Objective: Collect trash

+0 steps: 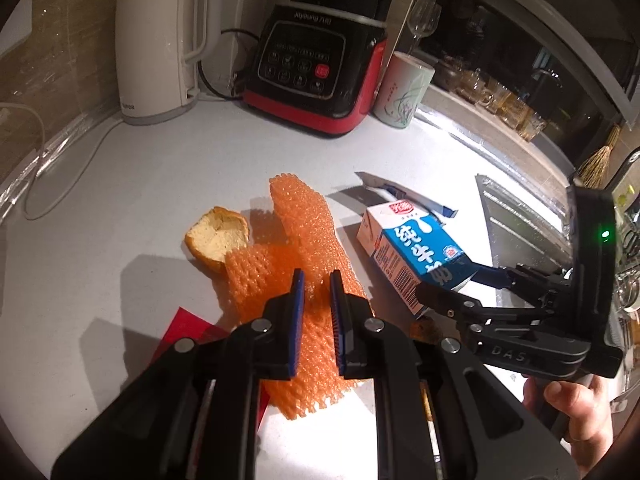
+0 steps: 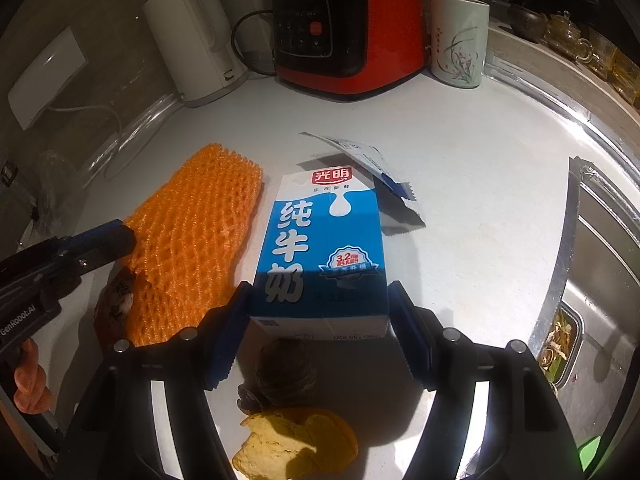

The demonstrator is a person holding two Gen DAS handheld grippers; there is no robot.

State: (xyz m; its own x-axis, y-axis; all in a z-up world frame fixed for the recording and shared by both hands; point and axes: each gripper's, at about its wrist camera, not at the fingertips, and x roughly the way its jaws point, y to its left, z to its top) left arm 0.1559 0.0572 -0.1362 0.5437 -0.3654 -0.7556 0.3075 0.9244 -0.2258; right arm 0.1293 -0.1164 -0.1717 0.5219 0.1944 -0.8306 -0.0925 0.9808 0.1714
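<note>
An orange foam net lies crumpled on the white counter, and my left gripper is shut on its near fold. In the right wrist view that gripper reaches the net from the left. A blue-and-white milk carton lies on its side, and my right gripper is shut on its near end with a pad against each side. From the left wrist view the carton sits right of the net, with the right gripper on its end. An orange peel lies left of the net.
A torn blue-and-white wrapper lies behind the carton. A brown round scrap and another peel sit under the right gripper. Red paper lies near left. Kettle, blender and cup line the back. The sink is right.
</note>
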